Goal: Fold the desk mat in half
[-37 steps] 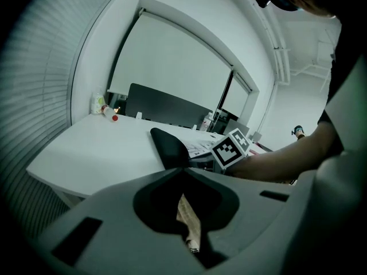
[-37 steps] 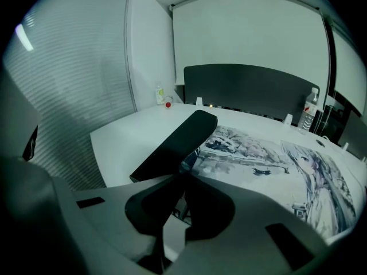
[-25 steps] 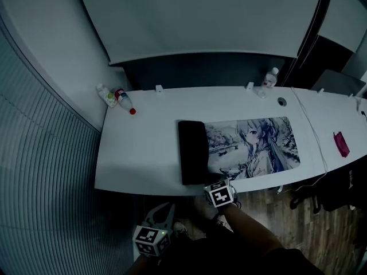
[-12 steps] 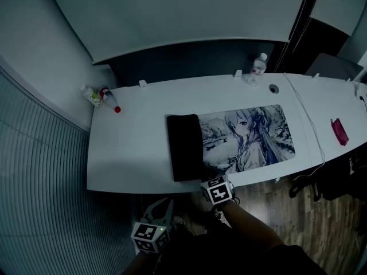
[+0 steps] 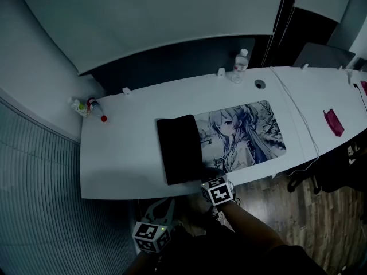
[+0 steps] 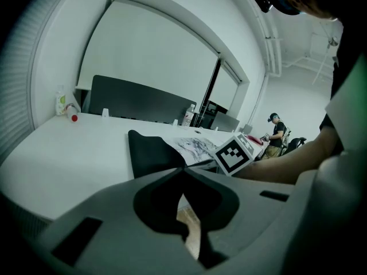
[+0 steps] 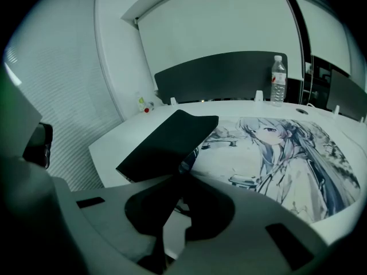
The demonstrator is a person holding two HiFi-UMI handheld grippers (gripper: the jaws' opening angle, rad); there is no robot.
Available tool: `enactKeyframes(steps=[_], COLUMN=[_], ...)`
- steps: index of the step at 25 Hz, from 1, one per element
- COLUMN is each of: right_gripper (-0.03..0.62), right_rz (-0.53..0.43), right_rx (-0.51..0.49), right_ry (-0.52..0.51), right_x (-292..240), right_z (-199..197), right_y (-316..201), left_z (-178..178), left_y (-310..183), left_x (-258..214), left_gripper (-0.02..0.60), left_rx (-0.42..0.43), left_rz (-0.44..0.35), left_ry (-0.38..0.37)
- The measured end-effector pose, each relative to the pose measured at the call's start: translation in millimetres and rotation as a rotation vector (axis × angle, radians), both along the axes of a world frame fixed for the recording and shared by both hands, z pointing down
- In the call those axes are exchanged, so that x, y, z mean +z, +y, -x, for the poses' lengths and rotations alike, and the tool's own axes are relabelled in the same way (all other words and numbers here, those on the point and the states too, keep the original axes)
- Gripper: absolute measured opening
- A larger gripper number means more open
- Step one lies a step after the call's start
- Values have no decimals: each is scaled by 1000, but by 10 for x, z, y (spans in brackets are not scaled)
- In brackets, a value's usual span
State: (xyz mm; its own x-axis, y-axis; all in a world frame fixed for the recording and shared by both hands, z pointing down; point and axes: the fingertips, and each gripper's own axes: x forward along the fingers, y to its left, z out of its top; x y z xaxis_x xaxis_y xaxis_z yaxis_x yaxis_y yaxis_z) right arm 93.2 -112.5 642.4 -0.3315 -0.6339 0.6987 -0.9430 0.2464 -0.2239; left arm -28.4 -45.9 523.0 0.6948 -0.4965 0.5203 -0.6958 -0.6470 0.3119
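My right tongs (image 7: 182,173) are clamped on the near corner of the printed rubber desk mat (image 5: 246,133), where its black underside flap (image 5: 179,148) is turned over. The mat lies in the middle of the long white desk (image 5: 123,150), its long axis running 9 to 3 o'clock and the folded end pointing to 9. My left tongs (image 6: 182,169) hang off the desk's near edge at 7 o'clock, jaws together, holding nothing.

desk mat (image 5: 241,133) edge perhaps hidden under right gripper (image 5: 212,177).
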Motion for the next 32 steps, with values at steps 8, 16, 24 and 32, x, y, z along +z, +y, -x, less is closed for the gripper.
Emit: enactKeyframes(steps=[8,16,24,32], right_gripper=[41,41,41,41], right_rz=[-12,-9,-28,-62], right_rx=[41,81,122,166], right_ry=[-4,-8,-14,-6], right_x=[-12,-1,-53,-104], right_z=[-418,-818,-1212,-1605], right_y=[77,191,274,298], left_z=[-371,-695,-1009,-1284], left_y=[26,102,190,248], left_x=[8,-6,-49,-113], left_gripper=[6,6,6,6], left_rx=[28,54,89,117], left_rz=[-7,-11,-21,-37], left_ry=[-1,-8,-20,-33])
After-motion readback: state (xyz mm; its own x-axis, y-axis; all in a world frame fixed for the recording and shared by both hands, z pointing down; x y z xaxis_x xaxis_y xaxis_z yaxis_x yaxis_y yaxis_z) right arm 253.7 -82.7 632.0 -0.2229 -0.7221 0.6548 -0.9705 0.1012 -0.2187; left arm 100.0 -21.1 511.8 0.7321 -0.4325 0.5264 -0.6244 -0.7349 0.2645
